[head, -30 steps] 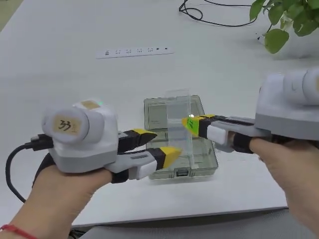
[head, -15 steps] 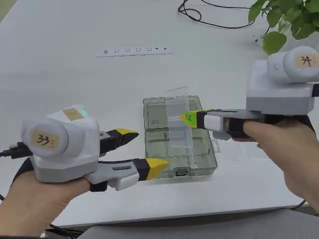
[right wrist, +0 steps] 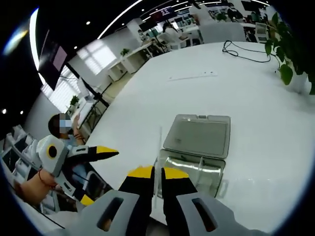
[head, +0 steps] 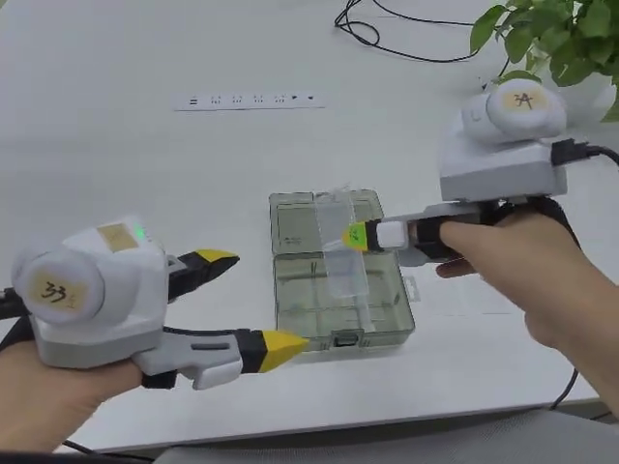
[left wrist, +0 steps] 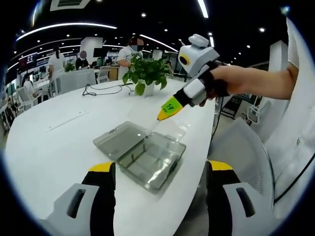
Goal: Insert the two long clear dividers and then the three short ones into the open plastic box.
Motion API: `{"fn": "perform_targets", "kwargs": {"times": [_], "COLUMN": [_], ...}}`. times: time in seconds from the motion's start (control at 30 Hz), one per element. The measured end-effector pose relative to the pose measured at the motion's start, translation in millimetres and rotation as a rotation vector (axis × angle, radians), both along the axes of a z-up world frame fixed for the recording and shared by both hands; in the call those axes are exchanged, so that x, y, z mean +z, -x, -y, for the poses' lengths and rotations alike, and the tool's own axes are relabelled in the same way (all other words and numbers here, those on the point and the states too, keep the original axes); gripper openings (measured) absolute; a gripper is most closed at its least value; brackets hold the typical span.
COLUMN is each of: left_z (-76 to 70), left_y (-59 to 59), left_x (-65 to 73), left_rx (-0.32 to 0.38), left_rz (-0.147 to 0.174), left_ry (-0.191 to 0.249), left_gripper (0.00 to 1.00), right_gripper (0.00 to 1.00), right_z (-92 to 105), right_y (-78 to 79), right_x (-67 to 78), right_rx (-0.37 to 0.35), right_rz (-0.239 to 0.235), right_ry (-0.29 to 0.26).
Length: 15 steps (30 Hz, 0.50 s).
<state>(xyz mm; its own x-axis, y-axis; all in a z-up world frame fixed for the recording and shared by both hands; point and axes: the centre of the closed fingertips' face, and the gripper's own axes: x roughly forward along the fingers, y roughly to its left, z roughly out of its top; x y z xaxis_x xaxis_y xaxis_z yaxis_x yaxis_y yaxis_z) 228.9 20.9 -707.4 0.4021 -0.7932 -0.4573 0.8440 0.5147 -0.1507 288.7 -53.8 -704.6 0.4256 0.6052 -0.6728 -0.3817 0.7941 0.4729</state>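
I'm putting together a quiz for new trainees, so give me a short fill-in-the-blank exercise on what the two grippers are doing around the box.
1. The right gripper is shut on a clear ____ held over the plastic box.
2. The left gripper has its jaws ____ and holds nothing.
3. The power strip lying beyond the box is ____ in colour.
Missing words: divider; open; white.
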Motion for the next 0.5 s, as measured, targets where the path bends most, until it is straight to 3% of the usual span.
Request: {"fn": "perform_targets", "kwargs": {"times": [0.1, 0.5], "left_z": [-1.8, -3.4], "left_y": [-0.7, -1.6], "left_x": [-3.3, -10.2], "left_rx": [-0.009, -0.044], "left_rz": [-0.001, 0.010], "left_ry": [0.001, 0.028], "left_gripper": [0.80, 0.91], "right_gripper": [0.06, 0.06], "right_z": [-1.0, -2.8], "right_y": [-3.1, 10.2], "right_x": [-8.5, -41.9], "right_rx": [-0.010, -0.045], "right_rz": [-0.048, -0.228], "right_ry": [0.013, 0.062]}}
